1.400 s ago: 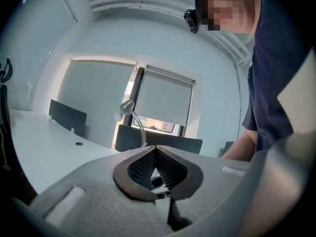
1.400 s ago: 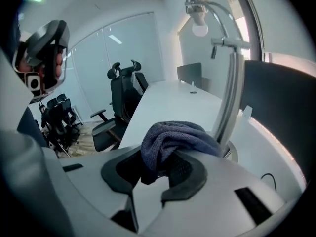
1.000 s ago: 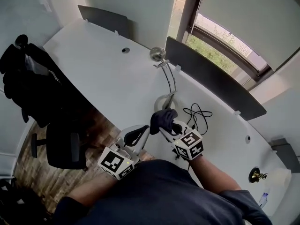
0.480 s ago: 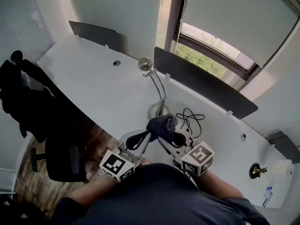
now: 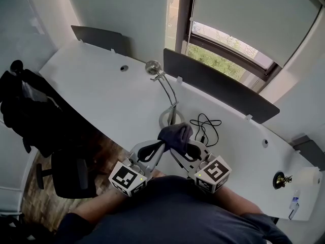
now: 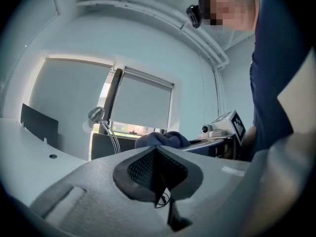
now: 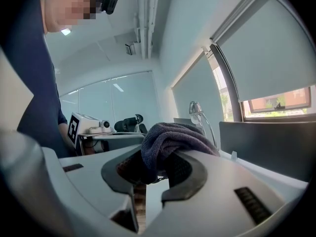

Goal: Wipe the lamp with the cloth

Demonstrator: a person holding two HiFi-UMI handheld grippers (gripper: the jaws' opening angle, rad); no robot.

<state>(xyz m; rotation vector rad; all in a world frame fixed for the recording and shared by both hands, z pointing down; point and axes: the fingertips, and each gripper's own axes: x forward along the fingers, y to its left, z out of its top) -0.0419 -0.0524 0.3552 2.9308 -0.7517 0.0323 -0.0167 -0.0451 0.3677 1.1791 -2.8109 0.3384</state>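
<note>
Clearly the wiping is not yet begun. The right gripper point(image 7: 150, 174) is clenched on the cloth point(image 7: 170, 139), which is bunched between its two jaws and swells over them like a soft pad. I judge it is held so to give a thick, rounded face for rubbing. The cloth is dark grey-violet, with a rough towel-like weave and deep folds. The left gripper point(image 6: 157, 157) is closed with nothing in it, its ribbed black pads pressed together. In the head view it lies just beside the right one, close to the person's body, probably only waiting to steady something. The gooseneck desk lamp point(image 5: 152, 67) stands on the white desk point(image 5: 96, 80) beyond both grippers, apart from the cloth. It has a small rounded chrome head, a thin bent metal neck and a round ring-shaped base. Such smooth shiny metal should wipe easily, but the thin neck may swing under pressure. A black cable point(image 5: 205, 125) lies looped near the base, on its right.
</note>
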